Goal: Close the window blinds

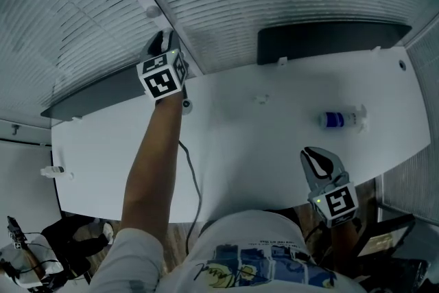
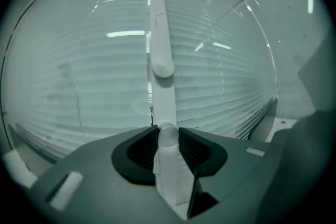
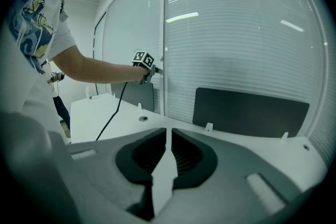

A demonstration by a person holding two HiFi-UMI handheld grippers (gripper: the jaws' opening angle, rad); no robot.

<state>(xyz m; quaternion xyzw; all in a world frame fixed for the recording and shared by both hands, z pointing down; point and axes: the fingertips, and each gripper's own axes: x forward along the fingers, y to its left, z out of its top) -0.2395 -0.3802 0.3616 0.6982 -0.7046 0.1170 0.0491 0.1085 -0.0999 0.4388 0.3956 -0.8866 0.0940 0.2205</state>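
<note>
We log the left gripper [image 2: 168,131] clenched on a small round white plastic knob [image 2: 168,137], in front of the white slatted window blinds [image 2: 94,76]. The right gripper [image 3: 168,132] is closed and empty, over the white table [image 3: 100,113].

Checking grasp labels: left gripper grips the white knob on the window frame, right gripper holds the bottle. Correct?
The right gripper holds nothing: the right gripper view shows its jaws together and empty; the bottle lies apart on the desk. The rest stands.
</note>
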